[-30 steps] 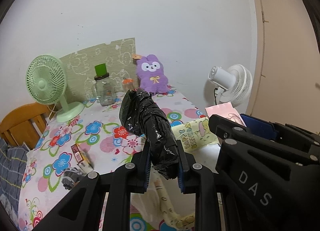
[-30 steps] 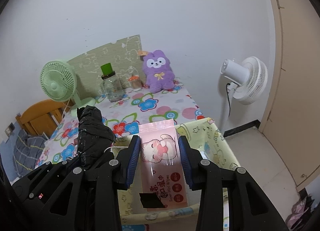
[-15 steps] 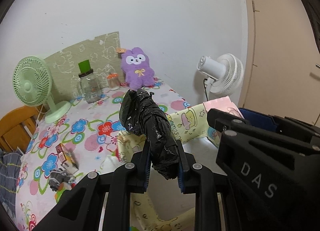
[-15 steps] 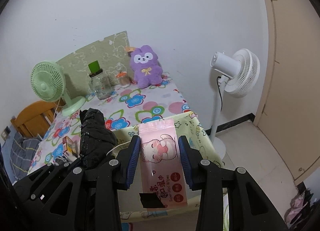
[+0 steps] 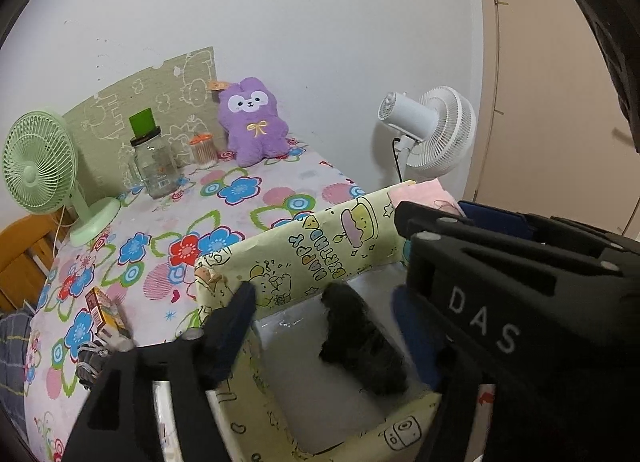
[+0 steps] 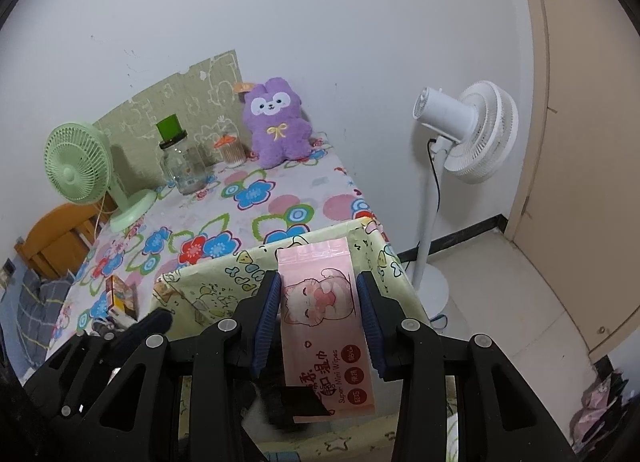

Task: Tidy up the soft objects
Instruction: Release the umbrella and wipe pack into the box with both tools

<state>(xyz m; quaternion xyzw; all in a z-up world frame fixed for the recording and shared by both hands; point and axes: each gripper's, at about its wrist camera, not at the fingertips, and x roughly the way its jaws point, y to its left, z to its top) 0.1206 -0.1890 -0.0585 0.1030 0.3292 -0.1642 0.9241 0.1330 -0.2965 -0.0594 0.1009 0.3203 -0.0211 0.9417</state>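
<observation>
My left gripper point(image 5: 324, 326) hangs over a yellow-green cartoon-print fabric box point(image 5: 304, 250) at the table's near edge. Its jaws are opening and stand wide apart. A crumpled black plastic bundle point(image 5: 360, 346), blurred, lies loose between and below them inside the box, touching neither pad. My right gripper point(image 6: 320, 316) is shut on a pink pack of wet wipes point(image 6: 320, 302), held flat above the same box point(image 6: 224, 282). The right gripper's black body fills the right side of the left wrist view. A purple plush bunny point(image 5: 252, 121) sits upright against the wall at the table's far end.
On the flowered tablecloth point(image 5: 240, 189) stand a green desk fan point(image 5: 40, 173), a glass jar with a green lid point(image 5: 154, 165) and a small jar of swabs point(image 5: 204, 149). A small carton point(image 5: 102, 310) lies near the left edge. A white pedestal fan point(image 6: 468, 133) stands on the floor at the right.
The left jaws have spread apart and let go of the black bundle, which has dropped into the box. Both grippers have moved forward and down over the box. The right grip is unchanged.
</observation>
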